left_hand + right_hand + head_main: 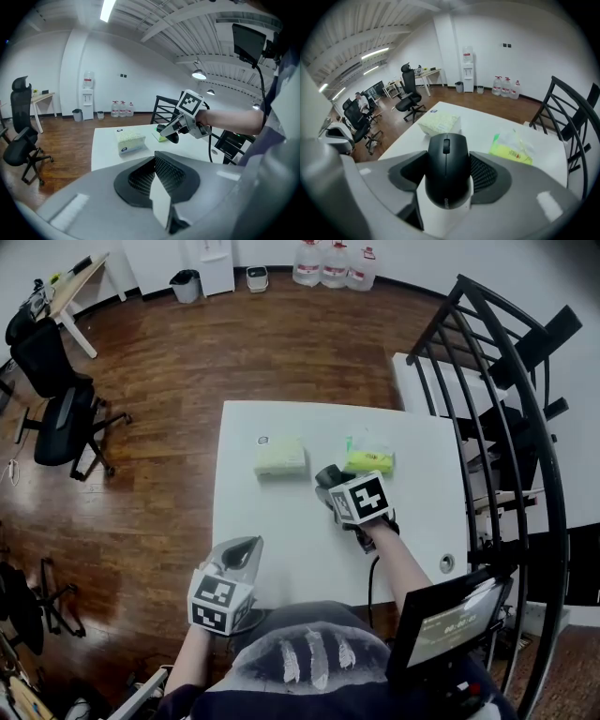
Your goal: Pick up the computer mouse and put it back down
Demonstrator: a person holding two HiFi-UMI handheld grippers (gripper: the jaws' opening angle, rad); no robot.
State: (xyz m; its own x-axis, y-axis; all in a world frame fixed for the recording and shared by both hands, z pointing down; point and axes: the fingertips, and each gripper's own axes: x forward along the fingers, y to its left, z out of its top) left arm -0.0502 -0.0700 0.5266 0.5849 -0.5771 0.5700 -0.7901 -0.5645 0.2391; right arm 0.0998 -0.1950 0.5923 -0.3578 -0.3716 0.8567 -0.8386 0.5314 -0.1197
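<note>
The black computer mouse (pixel 446 171) sits between the dark pads of my right gripper (pixel 446 185), which is shut on its sides and holds it in the air above the white table (pixel 487 129). In the head view the mouse (pixel 327 475) shows just past the marker cube, over the table's middle right. The left gripper view shows the mouse (pixel 169 135) hanging clear of the tabletop. My left gripper (pixel 246 547) stays low at the table's near left edge; its pads (pixel 164 169) meet with nothing between them.
A pale green tissue pack (pixel 279 457) and a yellow-green wipes packet (pixel 368 461) lie at the far side of the table (pixel 281 531). A black metal rack (pixel 487 381) stands on the right, a small screen (pixel 450 620) at lower right, and office chairs (pixel 61 418) on the left.
</note>
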